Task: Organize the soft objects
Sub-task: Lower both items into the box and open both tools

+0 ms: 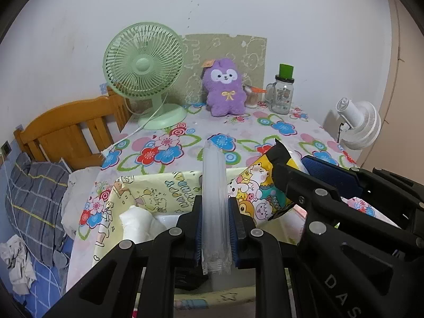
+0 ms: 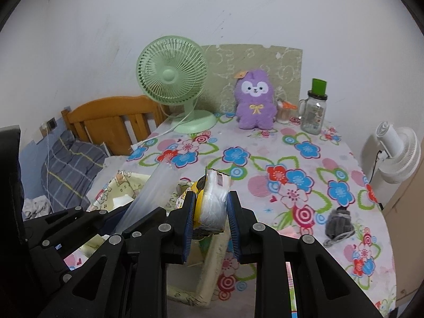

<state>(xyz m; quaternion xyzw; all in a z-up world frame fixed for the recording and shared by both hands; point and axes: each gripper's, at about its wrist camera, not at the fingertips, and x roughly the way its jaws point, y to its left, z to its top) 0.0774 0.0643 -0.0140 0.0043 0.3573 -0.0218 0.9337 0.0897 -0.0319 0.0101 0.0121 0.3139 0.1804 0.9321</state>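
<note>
A: What did the left gripper (image 1: 215, 228) have?

B: Its jaws were squeezed tight on a clear plastic sleeve (image 1: 214, 198), low in the middle of the left picture. The sleeve stuck up like a stick.

A: And the right gripper (image 2: 209, 212)?

B: It pinched a cartoon snack bag (image 2: 212, 201), low in the middle of the right picture. The bag looked squashy, so I think it was held firmly to stop it slipping.

A: Why were both so close together?

B: They sat over the yellow storage box (image 1: 148, 188) at the lower left. I think both things were going in there.

A: What was farther out?

B: The purple plush toy (image 1: 225, 87) sat upright at the back of the flowered tablecloth (image 1: 286, 129), beside the green fan (image 1: 143, 63).
</note>
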